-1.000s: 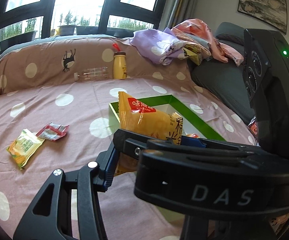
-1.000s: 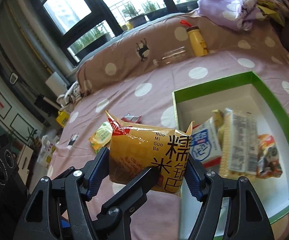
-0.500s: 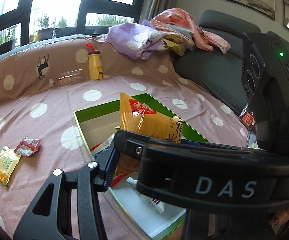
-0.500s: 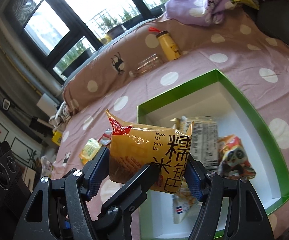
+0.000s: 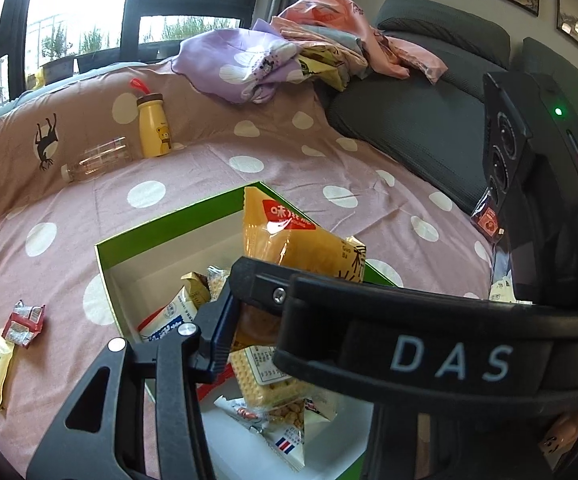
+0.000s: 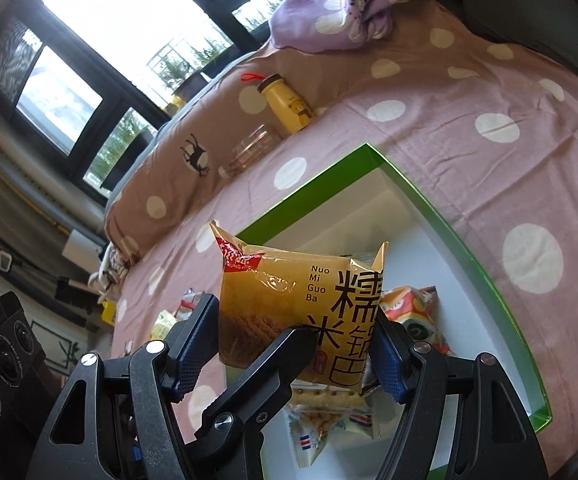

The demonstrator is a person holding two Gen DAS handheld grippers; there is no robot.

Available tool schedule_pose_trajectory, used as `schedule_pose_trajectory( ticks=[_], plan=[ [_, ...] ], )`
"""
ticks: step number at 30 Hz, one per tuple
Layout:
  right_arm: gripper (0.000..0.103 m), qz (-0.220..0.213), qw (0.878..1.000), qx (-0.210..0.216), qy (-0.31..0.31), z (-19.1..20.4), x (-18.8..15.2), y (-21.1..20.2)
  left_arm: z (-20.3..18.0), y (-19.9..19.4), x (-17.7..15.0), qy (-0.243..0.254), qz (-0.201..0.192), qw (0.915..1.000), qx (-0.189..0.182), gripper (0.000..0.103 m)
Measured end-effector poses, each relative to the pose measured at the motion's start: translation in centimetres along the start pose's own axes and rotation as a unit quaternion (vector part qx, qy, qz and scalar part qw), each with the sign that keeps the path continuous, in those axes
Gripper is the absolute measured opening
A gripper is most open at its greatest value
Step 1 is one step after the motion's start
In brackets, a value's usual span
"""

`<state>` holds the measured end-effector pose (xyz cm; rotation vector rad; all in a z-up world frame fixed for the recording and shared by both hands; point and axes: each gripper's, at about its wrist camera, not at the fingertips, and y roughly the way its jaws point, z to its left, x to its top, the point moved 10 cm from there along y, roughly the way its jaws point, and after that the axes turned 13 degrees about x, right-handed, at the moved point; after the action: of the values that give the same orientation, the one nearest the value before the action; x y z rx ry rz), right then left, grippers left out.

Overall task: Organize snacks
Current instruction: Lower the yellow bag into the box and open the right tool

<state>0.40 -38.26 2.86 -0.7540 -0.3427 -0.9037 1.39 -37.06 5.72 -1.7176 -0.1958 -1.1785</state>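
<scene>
The right gripper [image 6: 295, 344] is clamped on the orange pack [image 6: 301, 308], pads on its two side edges; a left-gripper finger also crosses its front, so the left gripper [image 5: 249, 320] looks closed on the same pack. The pack hangs just above the green box [image 6: 485, 276]. It looks light, puffed and crinkly, its film probably slick and its contents brittle; I would pinch the sealed edges, not the belly. Inside the box lie several packets [image 5: 273, 384]. At nine o'clock in the left view, two packets [image 5: 7, 340] rest on the soft dotted sheet [image 5: 193, 168]. Farther, at eleven, a yellow bottle [image 5: 153, 126]; beyond, windows [image 5: 85, 16].
</scene>
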Motion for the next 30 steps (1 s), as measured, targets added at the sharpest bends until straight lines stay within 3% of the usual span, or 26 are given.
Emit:
schedule_pose_trajectory(
  ticks=[30],
  plan=[
    [0.073,0.015,0.996,-0.035,0.084,-4.5,0.2,0.9,-1.0,3.6,-0.9,-0.016,0.056,0.9976,-0.038,0.045]
  ],
)
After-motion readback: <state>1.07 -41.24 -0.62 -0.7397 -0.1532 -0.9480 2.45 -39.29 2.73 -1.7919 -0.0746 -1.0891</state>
